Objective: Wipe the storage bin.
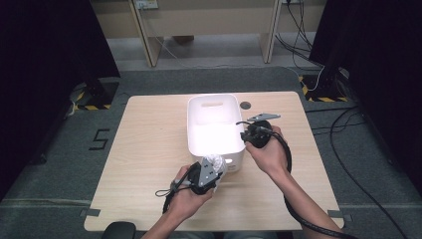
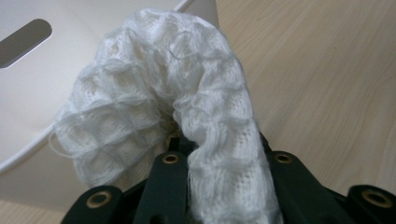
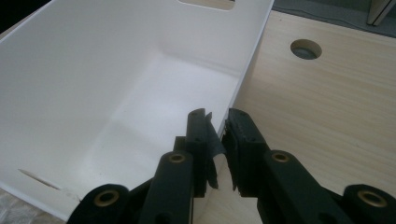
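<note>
A white plastic bin stands in the middle of the wooden table. My left gripper sits by the bin's near right corner, shut on a bunched white knitted cloth. In the left gripper view the cloth arches up out of the jaws of that gripper, next to the bin's outer wall. My right gripper is at the bin's right rim. In the right gripper view its jaws straddle and pinch the bin's thin wall; the bin's inside is bare.
A round grommet hole lies in the tabletop behind the bin's right side, also in the right gripper view. Bare wood stretches left of the bin. Cables trail from both grippers toward the table's near edge.
</note>
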Demonstrator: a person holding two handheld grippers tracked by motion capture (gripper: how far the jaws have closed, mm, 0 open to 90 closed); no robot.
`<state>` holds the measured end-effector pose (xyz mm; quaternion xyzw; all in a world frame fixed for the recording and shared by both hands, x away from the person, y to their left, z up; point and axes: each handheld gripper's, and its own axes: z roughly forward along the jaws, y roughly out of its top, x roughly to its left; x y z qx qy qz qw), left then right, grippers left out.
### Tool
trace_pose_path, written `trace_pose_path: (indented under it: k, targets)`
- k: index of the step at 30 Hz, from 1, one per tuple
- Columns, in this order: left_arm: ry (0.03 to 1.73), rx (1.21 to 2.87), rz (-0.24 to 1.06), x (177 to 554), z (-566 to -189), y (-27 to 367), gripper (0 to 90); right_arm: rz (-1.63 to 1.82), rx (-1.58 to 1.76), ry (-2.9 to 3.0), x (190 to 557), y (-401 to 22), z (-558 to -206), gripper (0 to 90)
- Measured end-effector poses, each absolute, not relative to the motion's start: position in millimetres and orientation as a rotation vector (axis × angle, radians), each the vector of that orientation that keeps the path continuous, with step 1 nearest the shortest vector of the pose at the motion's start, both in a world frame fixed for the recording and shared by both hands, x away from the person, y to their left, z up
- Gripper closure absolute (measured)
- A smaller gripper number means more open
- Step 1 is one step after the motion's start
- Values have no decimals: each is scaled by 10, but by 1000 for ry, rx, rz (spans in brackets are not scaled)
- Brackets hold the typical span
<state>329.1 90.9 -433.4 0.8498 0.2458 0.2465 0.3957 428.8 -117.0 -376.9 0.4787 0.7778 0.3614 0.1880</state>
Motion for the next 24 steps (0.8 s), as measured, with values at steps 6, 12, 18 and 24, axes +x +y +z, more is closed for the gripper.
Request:
trace_pose_path:
  k: [6,12,18,24]
  targets:
    - [603,2165,622,3309,-4333,848,760,1019,1349,2188,4290,-1169,-3770,798]
    - [591,2172,621,3319,-4328,806,760,1021,1347,2188,4290,-1172,-3771,798]
    - [590,2176,615,3326,-4347,794,760,1021,1346,2189,4291,-1173,-3770,798]
    - [592,2184,615,3327,-4383,800,760,1020,1349,2189,4287,-1172,-3768,798]
